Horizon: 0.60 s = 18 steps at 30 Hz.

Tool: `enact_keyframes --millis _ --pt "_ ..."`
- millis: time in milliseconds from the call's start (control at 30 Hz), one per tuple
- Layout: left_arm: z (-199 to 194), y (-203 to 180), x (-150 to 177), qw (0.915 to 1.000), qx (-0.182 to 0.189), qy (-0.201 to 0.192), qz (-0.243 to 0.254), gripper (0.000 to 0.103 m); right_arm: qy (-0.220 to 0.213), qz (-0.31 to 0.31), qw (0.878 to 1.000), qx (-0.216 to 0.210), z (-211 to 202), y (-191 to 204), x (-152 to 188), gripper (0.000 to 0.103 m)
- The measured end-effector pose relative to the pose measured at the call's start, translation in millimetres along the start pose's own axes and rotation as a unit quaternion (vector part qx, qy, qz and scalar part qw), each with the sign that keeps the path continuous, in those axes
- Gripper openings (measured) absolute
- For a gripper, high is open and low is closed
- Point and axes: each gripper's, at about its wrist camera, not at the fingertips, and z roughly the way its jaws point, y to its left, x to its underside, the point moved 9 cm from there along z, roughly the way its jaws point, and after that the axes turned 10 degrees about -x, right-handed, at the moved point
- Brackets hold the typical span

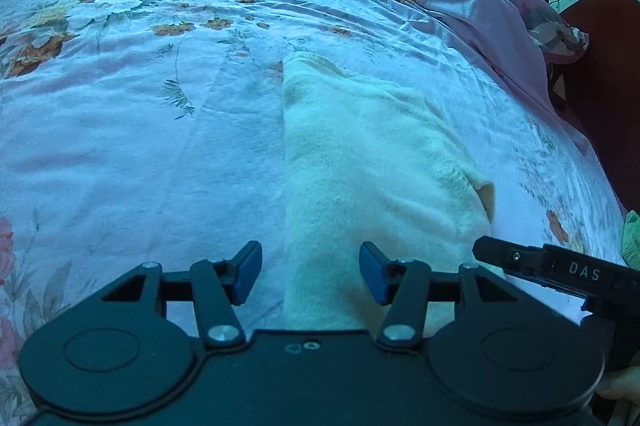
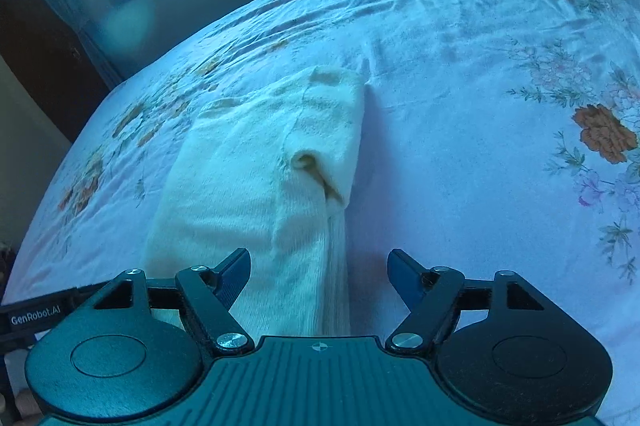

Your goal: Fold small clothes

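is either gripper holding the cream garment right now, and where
Nothing is held: the left gripper and right gripper both stand open over the near end of the cream garment.

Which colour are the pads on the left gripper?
Blue, on black fingers; the left gripper shows them best in the left wrist view.

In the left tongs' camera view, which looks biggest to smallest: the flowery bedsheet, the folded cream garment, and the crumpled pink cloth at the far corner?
Largest to smallest as they look:
1. Flowery bedsheet, filling most of the view.
2. Cream garment.
3. Pink cloth, though it lies farther off, so its true size against the garment is unsure.
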Motion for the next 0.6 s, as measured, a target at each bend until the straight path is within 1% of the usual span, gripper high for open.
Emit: enact_keyframes --millis 33,133,233,300,333,367,433,467,533,600 --pt "6.5 -1.1 -3.6 1.0000 0.005 0.003 -0.002 0.051 0.001 0.009 1.000 -0.005 6.9 -3.0 -6.4 0.075" --pt "31.2 -6.9 -11.2 0.9991 0.030 0.024 -0.015 0.054 0.008 0.045 0.998 -0.038 31.1 -9.9 -27.0 0.075" --pt "52.6 -12.0 -17.5 0.9971 0.055 0.044 -0.030 0.062 0.007 0.055 0.997 -0.046 55.5 -17.9 -45.0 0.075" --pt "64.4 -13.7 -21.1 0.9949 0.072 0.054 -0.045 0.062 0.009 0.062 0.996 -0.057 70.0 -19.5 -51.8 0.074" --pt "68.0 -13.8 -22.7 0.9938 0.078 0.059 -0.054 0.058 0.009 0.058 0.997 -0.055 75.0 -19.3 -53.7 0.062" --pt "70.2 -13.9 -24.1 0.9930 0.082 0.061 -0.059 0.050 0.011 0.049 0.998 -0.044 79.3 -19.3 -54.6 0.042" --pt "69.4 -14.6 -24.8 0.9924 0.087 0.061 -0.062 0.040 0.016 0.054 0.997 -0.055 84.1 -15.0 -53.8 0.031" --pt "66.8 -14.9 -25.0 0.9925 0.088 0.058 -0.061 0.035 0.014 0.049 0.997 -0.054 82.3 -11.8 -54.0 0.029" --pt "53.5 -15.0 -27.6 0.9939 0.087 0.043 -0.052 0.030 0.000 0.017 0.998 -0.053 72.7 3.1 -54.0 0.027" --pt "35.1 -13.2 -30.7 0.9947 0.087 0.024 -0.047 0.029 -0.017 -0.008 0.997 -0.072 56.4 25.3 -55.9 0.026"
